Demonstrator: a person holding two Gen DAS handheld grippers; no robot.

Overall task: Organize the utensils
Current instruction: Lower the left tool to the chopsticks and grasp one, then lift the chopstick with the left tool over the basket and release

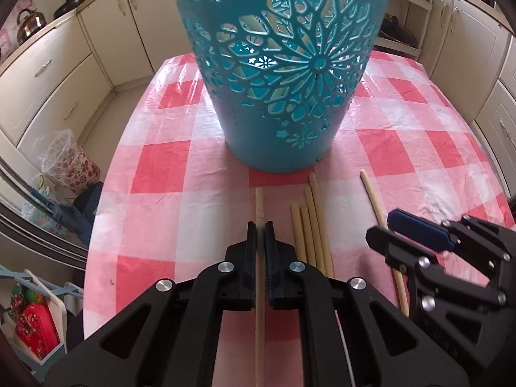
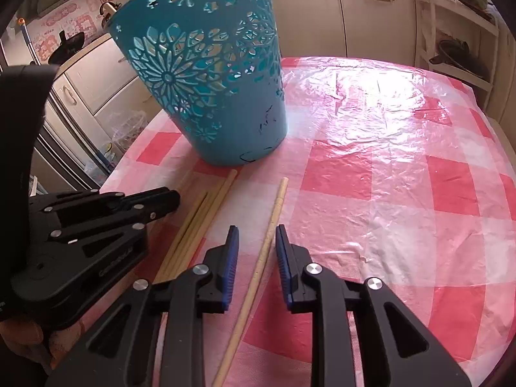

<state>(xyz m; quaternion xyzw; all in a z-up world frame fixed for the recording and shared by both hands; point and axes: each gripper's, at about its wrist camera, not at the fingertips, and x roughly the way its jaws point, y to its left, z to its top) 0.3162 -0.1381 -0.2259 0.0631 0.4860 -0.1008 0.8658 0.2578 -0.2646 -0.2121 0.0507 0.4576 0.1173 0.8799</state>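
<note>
A tall teal basket [image 1: 283, 74] with cut-out flower patterns stands on the red-and-white checked table [image 1: 154, 174]; it also shows in the right wrist view [image 2: 209, 74]. My left gripper [image 1: 260, 225] is shut on a single wooden chopstick [image 1: 259, 206]. Several more chopsticks [image 1: 311, 225] lie bunched just to its right. My right gripper [image 2: 257, 230] is open, its jaws on either side of another lone chopstick [image 2: 274, 213] that lies on the cloth. The right gripper also shows in the left wrist view [image 1: 396, 225], and the left gripper in the right wrist view [image 2: 171, 200].
The table has a crinkled clear plastic cover [image 2: 371, 103]. Cream kitchen cabinets [image 1: 48, 74] surround it. A kettle [image 1: 30, 24] sits on the counter at far left. A plastic bag [image 1: 61, 154] lies on the floor by the table's left edge.
</note>
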